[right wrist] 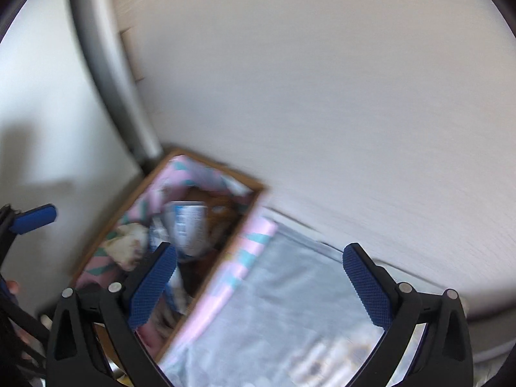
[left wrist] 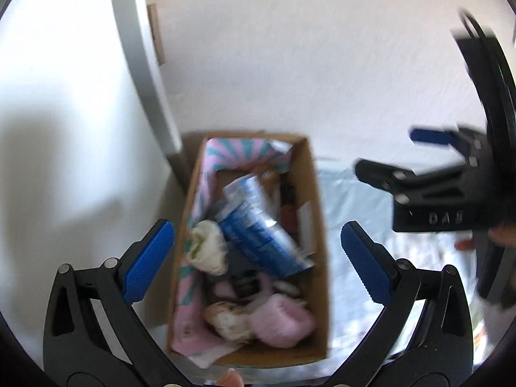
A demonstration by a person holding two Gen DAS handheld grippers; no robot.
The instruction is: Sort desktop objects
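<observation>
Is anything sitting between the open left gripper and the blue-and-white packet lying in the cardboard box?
Nothing visible. The left gripper, jaws wide apart and empty, looks down into the open-topped cardboard box, and the blue-and-white packet lies on top of the other contents. The right gripper is off to the side, clear of that path.

Pale, faintly textured wall (left wrist: pixel 306 48) behind, brightly lit. Grey vertical post (left wrist: pixel 142 64) at left, small tan block (left wrist: pixel 156 34) fixed beside it. Soft shadows across white surface (left wrist: pixel 64 161) further left.

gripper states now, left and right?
Left gripper: open, holding nothing, above the cardboard box.
Right gripper: open, holding nothing.
</observation>
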